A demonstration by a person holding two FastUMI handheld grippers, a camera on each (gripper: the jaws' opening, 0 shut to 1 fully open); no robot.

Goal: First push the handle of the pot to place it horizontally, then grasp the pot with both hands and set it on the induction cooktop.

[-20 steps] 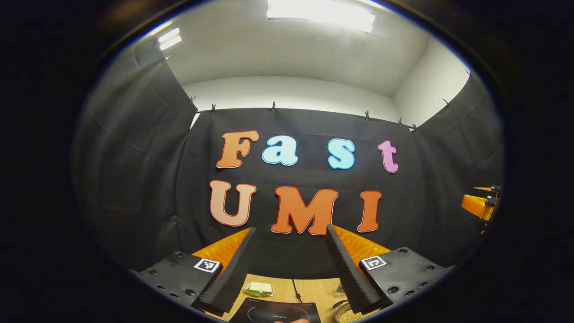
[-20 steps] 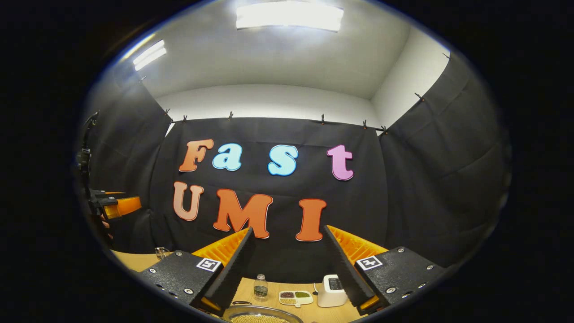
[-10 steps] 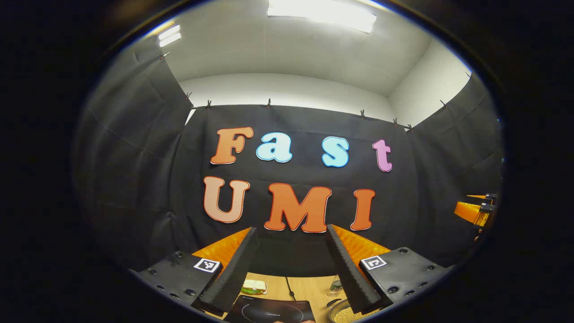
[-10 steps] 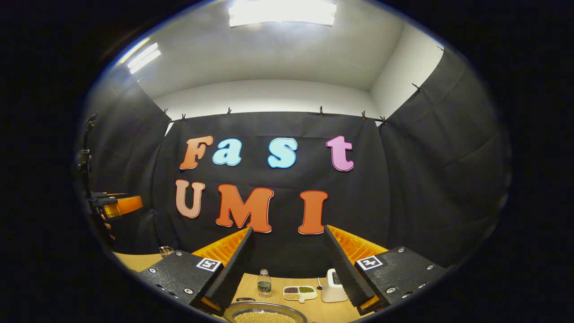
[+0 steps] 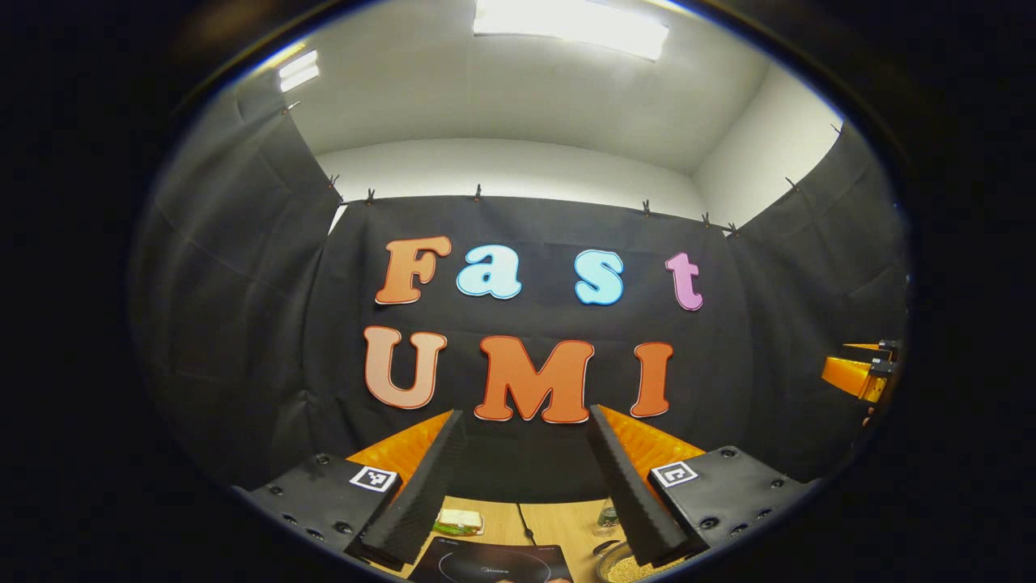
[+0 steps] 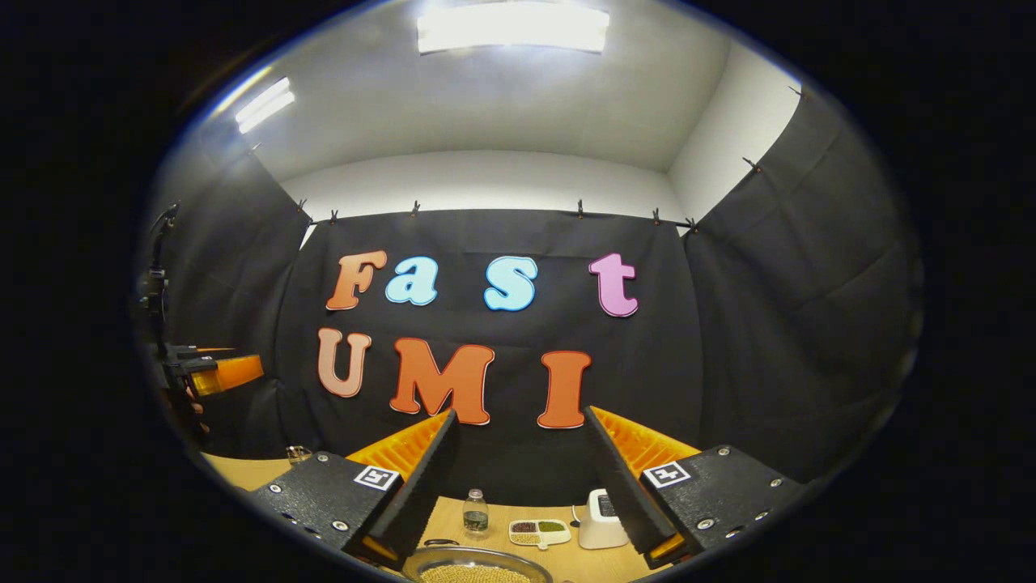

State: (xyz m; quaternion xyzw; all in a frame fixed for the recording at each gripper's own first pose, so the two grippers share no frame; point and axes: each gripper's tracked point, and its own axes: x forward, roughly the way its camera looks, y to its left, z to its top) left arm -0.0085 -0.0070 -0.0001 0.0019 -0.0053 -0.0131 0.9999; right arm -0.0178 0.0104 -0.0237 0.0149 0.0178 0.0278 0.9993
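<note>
The left gripper [image 5: 526, 486] has fingers [image 5: 421, 498] faced with matt black ribbed foam, backed by glossy orange plastic; the right gripper [image 6: 518, 486] looks the same. The surface [image 6: 566, 559] is pale wood with a smooth finish. The pot [image 6: 473, 567] has a shiny metal rim. The induction cooktop [image 5: 494, 563] is glossy black. The booth wall [image 6: 769, 324] is matt black cloth. A small bottle [image 6: 475, 512] on the far side is clear plastic.
</note>
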